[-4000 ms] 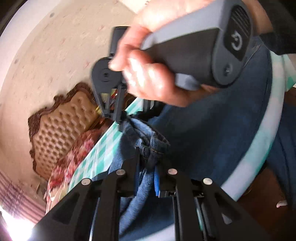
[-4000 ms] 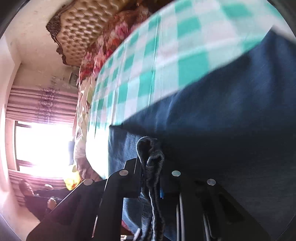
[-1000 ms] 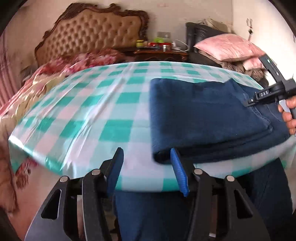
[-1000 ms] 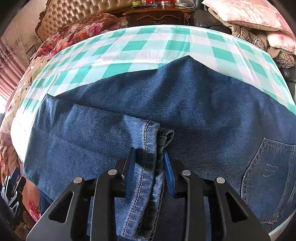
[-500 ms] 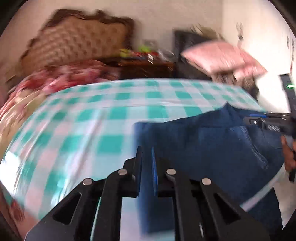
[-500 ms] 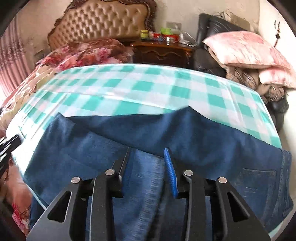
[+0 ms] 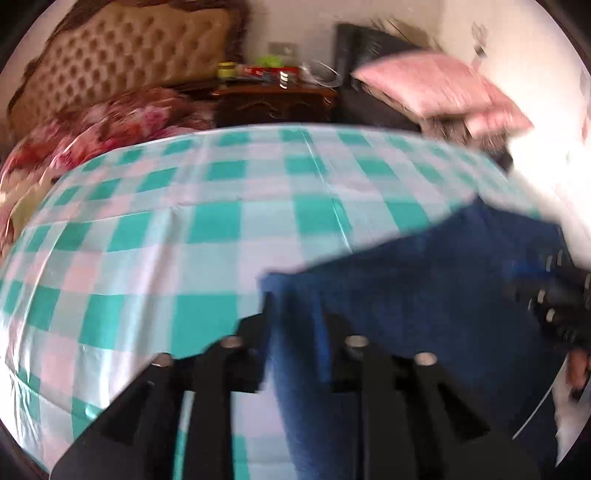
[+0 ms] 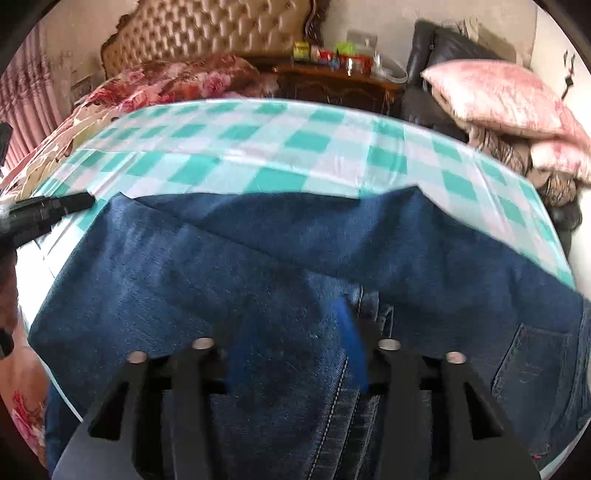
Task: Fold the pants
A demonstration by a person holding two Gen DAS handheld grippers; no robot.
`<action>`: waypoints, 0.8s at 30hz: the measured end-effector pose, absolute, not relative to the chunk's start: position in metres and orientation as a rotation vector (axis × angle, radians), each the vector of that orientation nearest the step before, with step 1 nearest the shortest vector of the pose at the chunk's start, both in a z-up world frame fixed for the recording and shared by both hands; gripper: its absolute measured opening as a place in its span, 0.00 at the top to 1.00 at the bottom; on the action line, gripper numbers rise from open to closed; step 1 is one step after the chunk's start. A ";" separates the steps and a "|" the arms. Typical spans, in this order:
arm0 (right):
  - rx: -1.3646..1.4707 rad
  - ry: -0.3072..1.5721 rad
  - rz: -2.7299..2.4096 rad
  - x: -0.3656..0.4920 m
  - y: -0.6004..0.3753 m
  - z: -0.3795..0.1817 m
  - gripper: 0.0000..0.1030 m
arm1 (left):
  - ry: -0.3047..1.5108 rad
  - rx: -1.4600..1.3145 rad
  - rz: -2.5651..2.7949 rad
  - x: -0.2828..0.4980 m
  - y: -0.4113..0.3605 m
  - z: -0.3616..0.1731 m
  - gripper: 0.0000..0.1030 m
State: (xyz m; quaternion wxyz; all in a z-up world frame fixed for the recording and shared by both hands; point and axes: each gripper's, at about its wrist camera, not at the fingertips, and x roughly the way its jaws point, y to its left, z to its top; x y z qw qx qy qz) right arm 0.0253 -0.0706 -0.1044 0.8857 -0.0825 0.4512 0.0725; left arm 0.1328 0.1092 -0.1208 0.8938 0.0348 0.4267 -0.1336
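Note:
The blue jeans (image 8: pixel 236 273) lie folded on the green-and-white checked table (image 8: pixel 258 147). In the left wrist view the jeans (image 7: pixel 424 295) fill the lower right. My left gripper (image 7: pixel 295 321) stands over the folded left edge of the jeans with its fingers apart; the view is blurred. My right gripper (image 8: pixel 291 339) is open above the leg hems (image 8: pixel 365 369), with denim showing between its fingers. The right gripper shows at the right edge of the left wrist view (image 7: pixel 554 299). The left gripper shows at the left edge of the right wrist view (image 8: pixel 48 210).
A tufted headboard (image 8: pixel 221 33) and a floral bedspread (image 8: pixel 177 81) stand behind the table. A wooden nightstand (image 8: pixel 332 81) with small items and pink pillows (image 8: pixel 491 92) are at the back right. The table's near edge runs under the jeans.
My right gripper has let go of the leg hems and opened wider, drawing back. My left gripper shut briefly, then opened again at the folded left edge of the jeans.

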 end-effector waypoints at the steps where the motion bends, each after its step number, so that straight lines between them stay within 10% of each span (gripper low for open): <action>1: -0.206 0.950 0.131 0.025 -0.068 -0.109 0.47 | 0.912 0.104 -0.262 0.133 0.106 -0.129 0.67; 4: -0.221 0.967 0.112 0.026 -0.071 -0.120 0.45 | 0.920 0.070 -0.160 0.124 0.120 -0.139 0.52; 24: -0.185 0.929 0.057 -0.009 -0.081 -0.105 0.25 | 0.763 0.009 -0.106 0.017 0.117 -0.111 0.36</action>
